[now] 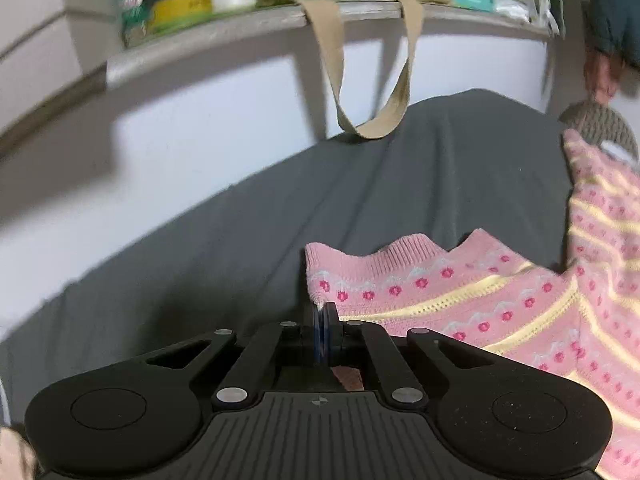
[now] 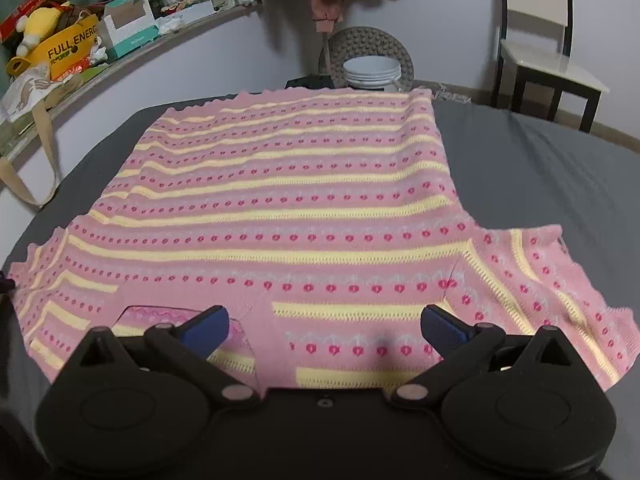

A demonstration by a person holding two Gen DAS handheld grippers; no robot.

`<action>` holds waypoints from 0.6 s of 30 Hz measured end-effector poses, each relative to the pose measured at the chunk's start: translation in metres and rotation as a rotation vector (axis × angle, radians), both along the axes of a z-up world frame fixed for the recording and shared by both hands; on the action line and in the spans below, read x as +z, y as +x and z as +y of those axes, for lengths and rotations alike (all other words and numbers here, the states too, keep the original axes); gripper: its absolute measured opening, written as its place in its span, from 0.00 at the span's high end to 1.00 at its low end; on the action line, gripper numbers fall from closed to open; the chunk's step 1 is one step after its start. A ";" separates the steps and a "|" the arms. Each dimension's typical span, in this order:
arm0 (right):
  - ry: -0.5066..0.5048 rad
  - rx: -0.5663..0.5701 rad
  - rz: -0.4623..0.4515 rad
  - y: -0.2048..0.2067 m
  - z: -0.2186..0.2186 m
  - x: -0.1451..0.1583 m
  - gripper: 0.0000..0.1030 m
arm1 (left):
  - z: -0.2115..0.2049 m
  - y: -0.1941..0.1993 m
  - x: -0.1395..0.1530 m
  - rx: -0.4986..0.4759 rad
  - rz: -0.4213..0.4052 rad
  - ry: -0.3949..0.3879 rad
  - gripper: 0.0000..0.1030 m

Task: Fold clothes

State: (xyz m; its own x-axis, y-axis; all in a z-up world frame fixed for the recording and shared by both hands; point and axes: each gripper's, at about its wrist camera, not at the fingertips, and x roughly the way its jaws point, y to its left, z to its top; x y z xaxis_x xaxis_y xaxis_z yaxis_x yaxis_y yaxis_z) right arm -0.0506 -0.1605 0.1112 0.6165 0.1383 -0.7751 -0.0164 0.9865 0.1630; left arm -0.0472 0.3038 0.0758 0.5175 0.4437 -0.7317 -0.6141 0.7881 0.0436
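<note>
looking at this pink knit sweater (image 2: 280, 208), it's spread flat on the grey bed sheet (image 2: 540, 168), striped yellow with little red dots. i'd guess it's light, soft and floppy, a bit stretchy, not slippery, so it'll sag and drag if i lift from one spot only. best bet is pinching edges and corners: sleeve cuffs, shoulders, hem.

my left gripper (image 1: 325, 322) has its jaws pressed together on the ribbed edge of a sleeve (image 1: 360, 264); looks like a thin bit of knit is pinched there. my right gripper (image 2: 324, 326) is wide apart, hovering low over the neckline end, nothing between the pads (image 2: 442, 326) yet.

the right view gives the whole garment layout, plus a chair (image 2: 536, 52) and a bucket (image 2: 372, 72) past the bed. the left view only catches that sleeve close up, and a tan bag strap (image 1: 372, 120) hanging off the cluttered shelf (image 1: 240, 28).
</note>
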 end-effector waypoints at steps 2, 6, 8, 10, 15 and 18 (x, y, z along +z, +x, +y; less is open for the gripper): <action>0.009 0.007 0.006 -0.001 0.000 0.000 0.00 | -0.001 -0.003 0.005 -0.029 -0.028 -0.013 0.98; 0.024 0.018 0.013 -0.004 0.001 -0.001 0.00 | -0.008 -0.004 0.014 -0.105 -0.027 -0.001 0.98; 0.035 0.022 0.017 -0.005 0.001 -0.001 0.00 | -0.014 -0.006 0.017 -0.149 -0.031 0.007 0.98; 0.043 0.026 0.018 -0.006 0.003 0.000 0.00 | -0.019 -0.003 0.017 -0.165 -0.004 0.031 0.99; 0.040 0.026 0.009 -0.009 0.005 0.004 0.00 | -0.053 -0.005 0.043 -0.234 -0.036 0.121 0.99; 0.039 0.033 0.004 -0.010 0.008 0.004 0.00 | -0.096 -0.007 0.068 -0.365 -0.075 0.199 0.99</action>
